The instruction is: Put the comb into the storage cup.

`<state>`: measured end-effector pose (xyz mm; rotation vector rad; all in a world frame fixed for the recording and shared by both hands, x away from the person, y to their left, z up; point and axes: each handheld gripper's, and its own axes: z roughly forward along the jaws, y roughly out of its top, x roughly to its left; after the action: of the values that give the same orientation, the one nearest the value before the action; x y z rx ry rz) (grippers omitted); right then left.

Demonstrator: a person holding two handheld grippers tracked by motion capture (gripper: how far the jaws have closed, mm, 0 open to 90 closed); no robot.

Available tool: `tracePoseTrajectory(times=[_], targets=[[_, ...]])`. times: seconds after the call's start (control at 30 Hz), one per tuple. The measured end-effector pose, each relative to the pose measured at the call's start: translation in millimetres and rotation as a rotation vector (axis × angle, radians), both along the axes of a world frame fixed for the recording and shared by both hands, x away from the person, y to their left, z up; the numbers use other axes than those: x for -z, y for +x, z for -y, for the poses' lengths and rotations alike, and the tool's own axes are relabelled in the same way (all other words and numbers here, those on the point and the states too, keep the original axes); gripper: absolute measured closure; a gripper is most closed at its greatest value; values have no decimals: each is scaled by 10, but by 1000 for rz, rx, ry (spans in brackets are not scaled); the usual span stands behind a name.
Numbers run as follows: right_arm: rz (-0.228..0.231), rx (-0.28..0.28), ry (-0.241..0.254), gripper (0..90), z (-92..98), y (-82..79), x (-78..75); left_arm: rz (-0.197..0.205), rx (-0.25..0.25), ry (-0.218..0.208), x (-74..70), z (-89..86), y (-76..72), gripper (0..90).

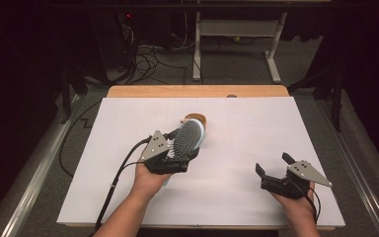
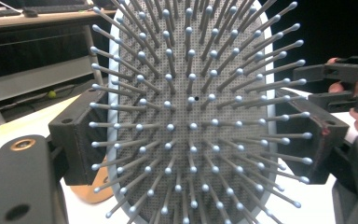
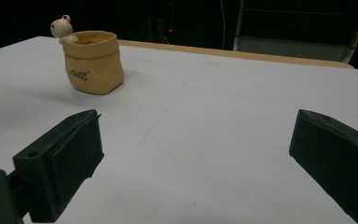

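Hairbrush (image 2: 191, 116) sits clamped between the left gripper (image 1: 175, 150) jaws, bristles toward that gripper's camera, raised off the white counter (image 1: 237, 197). Just beyond the jaws stands a tan pot (image 3: 93, 63). Right gripper (image 1: 275, 168) jaws gape wide apart, holding nothing, low over the counter.

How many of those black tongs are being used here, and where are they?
2. The left tongs are near the table's middle, clamped on a hairbrush in front of a yellow pot. The right tongs are open and empty near the table's right front edge.
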<state>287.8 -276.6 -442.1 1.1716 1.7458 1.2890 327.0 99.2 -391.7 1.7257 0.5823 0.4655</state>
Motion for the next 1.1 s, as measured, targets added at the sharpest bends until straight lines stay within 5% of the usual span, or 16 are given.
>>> tracePoseTrajectory(times=[0.53,1.1], targets=[[-16,-40,-10,34,-232,78,26,17,-1,7,8,2,-68,202],[-8,-132,-14,25,-588,244,-132,15,-15,5,28,-56,-62,202]])
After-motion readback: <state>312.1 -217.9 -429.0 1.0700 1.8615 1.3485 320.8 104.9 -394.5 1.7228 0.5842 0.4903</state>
